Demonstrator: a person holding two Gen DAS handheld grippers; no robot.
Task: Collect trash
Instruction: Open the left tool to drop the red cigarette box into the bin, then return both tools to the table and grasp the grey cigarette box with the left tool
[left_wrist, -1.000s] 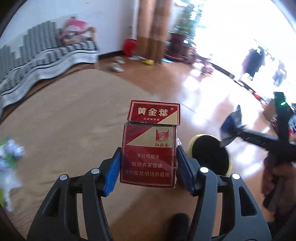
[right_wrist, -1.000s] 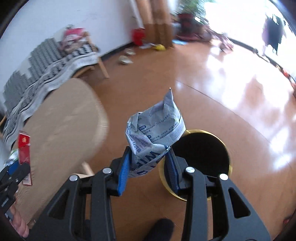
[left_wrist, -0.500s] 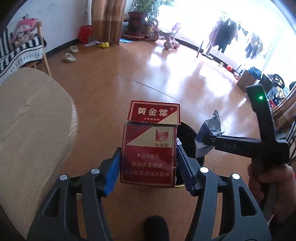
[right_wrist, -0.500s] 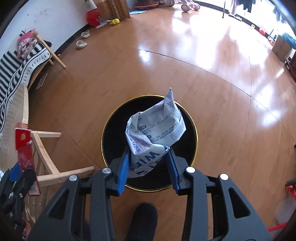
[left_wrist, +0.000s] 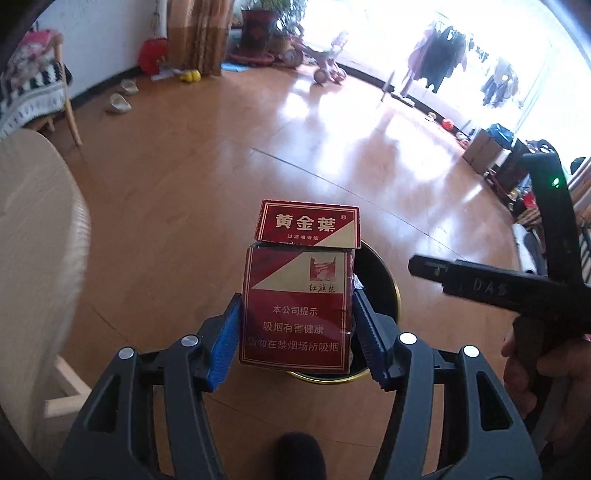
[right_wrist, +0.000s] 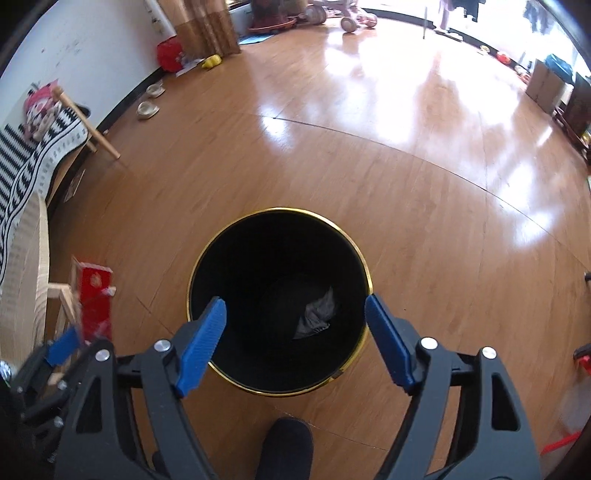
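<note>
Having just spread the right gripper (right_wrist: 295, 314) over the black gold-rimmed bin (right_wrist: 364, 266), centre the left gripper (left_wrist: 295, 332) pinching the red cardboard cigarette pack (left_wrist: 295, 310) above it before releasing.

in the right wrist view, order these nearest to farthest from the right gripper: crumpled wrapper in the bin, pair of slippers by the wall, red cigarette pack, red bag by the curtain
From the right gripper:
1. Crumpled wrapper, just ahead of the jaws, down in the black bin.
2. Red cigarette pack, off to the left, in the other gripper.
3. Slippers, far left by the wall.
4. Red bag, farther along the wall, beside the curtain.
</note>
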